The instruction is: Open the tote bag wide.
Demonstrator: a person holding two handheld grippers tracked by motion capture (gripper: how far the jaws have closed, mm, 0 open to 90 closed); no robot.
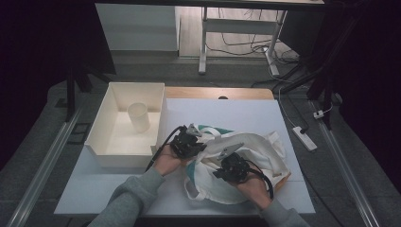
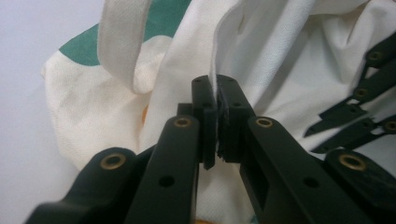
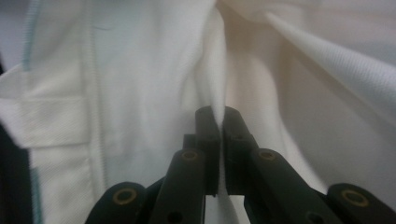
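Observation:
A white cloth tote bag (image 1: 257,146) with a green panel (image 1: 210,128) lies crumpled on the white table. My left gripper (image 1: 201,144) is at the bag's left side, shut on a thin edge of the white cloth (image 2: 217,93). A cloth handle strap (image 2: 121,42) loops just left of its jaws. My right gripper (image 1: 222,163) is over the bag's near middle, shut on a raised fold of the same cloth (image 3: 218,112). The right gripper's black linkages (image 2: 369,93) show at the right of the left gripper view.
A white open bin (image 1: 106,127) stands at the table's left with a white cup (image 1: 138,117) upright inside it. A wooden board corner (image 1: 283,182) pokes out under the bag's right side. A power strip (image 1: 305,137) lies on the floor beyond the right edge.

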